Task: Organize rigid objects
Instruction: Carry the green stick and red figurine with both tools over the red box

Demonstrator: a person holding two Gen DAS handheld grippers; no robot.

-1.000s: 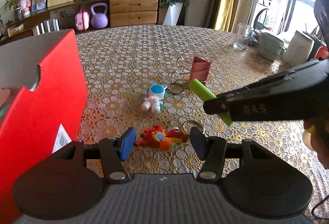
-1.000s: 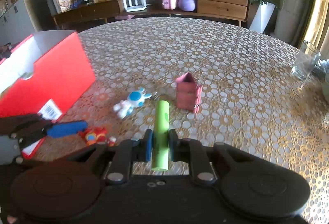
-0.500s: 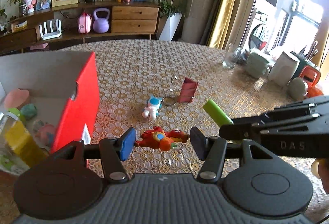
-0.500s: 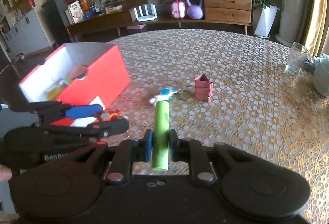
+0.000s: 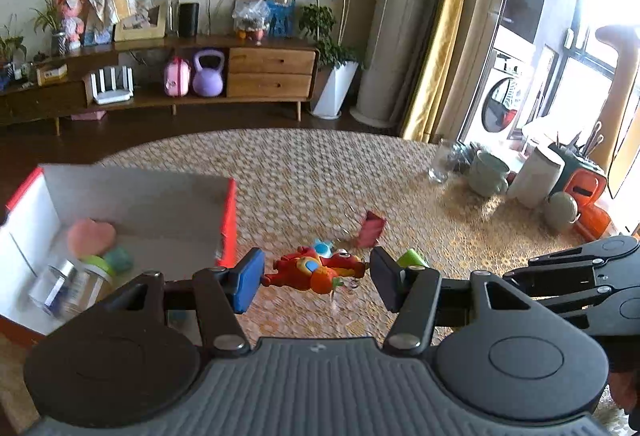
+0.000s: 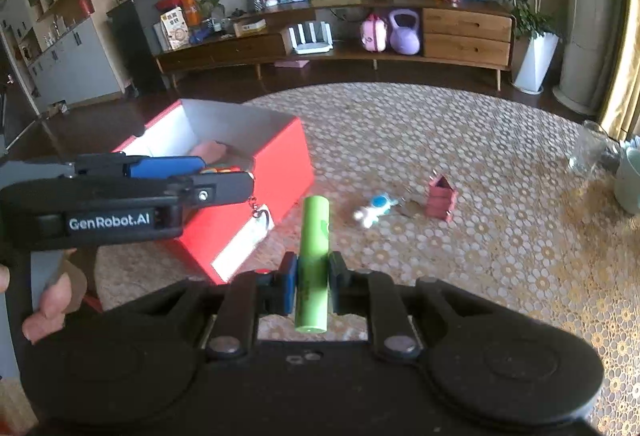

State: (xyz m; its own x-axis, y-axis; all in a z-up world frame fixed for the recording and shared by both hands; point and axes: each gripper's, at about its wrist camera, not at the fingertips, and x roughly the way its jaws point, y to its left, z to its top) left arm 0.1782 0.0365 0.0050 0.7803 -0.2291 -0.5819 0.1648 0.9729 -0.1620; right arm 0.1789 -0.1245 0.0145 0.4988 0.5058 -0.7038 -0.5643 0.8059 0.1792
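Note:
My left gripper [image 5: 316, 278] is shut on a red and orange toy keychain [image 5: 316, 270] and holds it in the air beside the red box [image 5: 229, 220]. In the right wrist view the left gripper [image 6: 224, 179] sits over the box's [image 6: 256, 220] near side, the keyring [image 6: 260, 213] dangling. My right gripper [image 6: 312, 272] is shut on a green cylinder [image 6: 314, 236], held above the table. A blue and white toy figure [image 6: 376, 209] and a pink binder clip [image 6: 440, 197] lie on the table.
The box holds a pink heart [image 5: 90, 236], a jar [image 5: 68, 286] and small green items. A glass [image 5: 440, 165], mugs [image 5: 488, 173] and canisters stand at the table's right edge. The patterned tablecloth [image 6: 480, 256] covers the round table.
Both grippers have risen and pulled back from the table, each still holding its object. The left gripper has carried the toy keychain up to the box's near side.

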